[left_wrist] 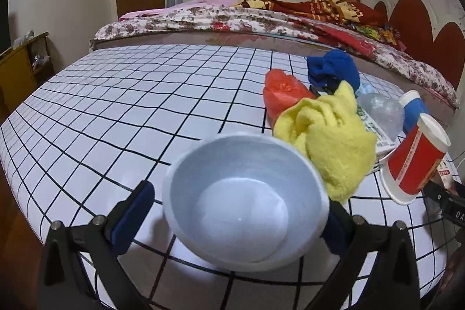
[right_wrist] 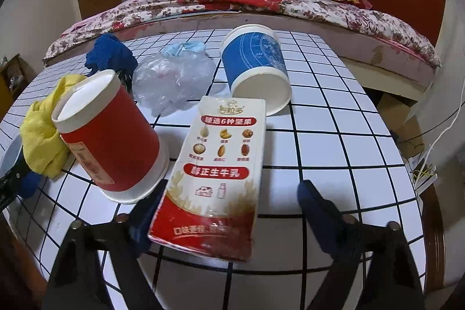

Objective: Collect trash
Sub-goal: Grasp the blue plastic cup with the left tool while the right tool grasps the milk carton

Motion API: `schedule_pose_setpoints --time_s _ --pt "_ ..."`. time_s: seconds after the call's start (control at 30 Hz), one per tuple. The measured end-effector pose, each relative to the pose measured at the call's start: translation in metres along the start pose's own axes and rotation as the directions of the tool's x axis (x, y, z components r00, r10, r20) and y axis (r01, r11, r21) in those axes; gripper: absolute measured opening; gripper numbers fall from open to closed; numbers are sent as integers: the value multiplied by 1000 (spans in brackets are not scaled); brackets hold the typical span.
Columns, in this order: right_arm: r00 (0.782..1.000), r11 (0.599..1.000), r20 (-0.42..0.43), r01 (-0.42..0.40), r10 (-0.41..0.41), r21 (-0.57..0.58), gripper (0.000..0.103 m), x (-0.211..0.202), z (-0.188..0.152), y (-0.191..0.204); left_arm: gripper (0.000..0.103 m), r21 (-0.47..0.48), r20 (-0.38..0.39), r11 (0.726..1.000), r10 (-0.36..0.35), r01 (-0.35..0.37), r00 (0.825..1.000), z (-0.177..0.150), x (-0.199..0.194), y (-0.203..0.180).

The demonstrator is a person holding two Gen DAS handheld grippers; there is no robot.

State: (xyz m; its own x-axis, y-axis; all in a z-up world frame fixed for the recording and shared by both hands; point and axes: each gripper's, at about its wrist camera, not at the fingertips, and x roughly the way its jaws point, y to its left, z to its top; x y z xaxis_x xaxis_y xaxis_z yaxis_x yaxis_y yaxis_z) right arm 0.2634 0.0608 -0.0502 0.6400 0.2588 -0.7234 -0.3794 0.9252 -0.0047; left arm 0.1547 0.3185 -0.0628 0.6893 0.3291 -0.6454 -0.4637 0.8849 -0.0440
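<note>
A: What have the tongs got?

B: The left gripper has a pale bowl between its fingers, lower centre; whether the pads actually press it I cannot tell. The right gripper stands wide around the near end of the milk carton, not visibly pinching it.

A: And the trash?

B: All still out on the checked table: red cup at left, blue cup upper centre, clear plastic bag between them. Nothing looks collected yet, I'd judge.
</note>
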Motion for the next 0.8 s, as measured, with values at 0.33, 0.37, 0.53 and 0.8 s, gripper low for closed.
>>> schedule_pose_setpoints --time_s 0.33,0.37,0.53,0.8 --pt "999 999 42 -32 32 8 53 -20 -7 -15 80 6 50 997 -73 73 996 2 -24 -3" --pt "998 999 54 -36 36 2 53 -26 -9 -17 80 5 59 997 -82 82 995 2 -28 -4" --pt "994 999 101 -34 36 -26 53 -55 -17 -28 80 7 96 992 -125 125 987 2 -51 -15" --pt "987 999 158 -14 20 -41 53 -108 -34 -64 80 79 134 977 -208 199 969 -2 -89 -61"
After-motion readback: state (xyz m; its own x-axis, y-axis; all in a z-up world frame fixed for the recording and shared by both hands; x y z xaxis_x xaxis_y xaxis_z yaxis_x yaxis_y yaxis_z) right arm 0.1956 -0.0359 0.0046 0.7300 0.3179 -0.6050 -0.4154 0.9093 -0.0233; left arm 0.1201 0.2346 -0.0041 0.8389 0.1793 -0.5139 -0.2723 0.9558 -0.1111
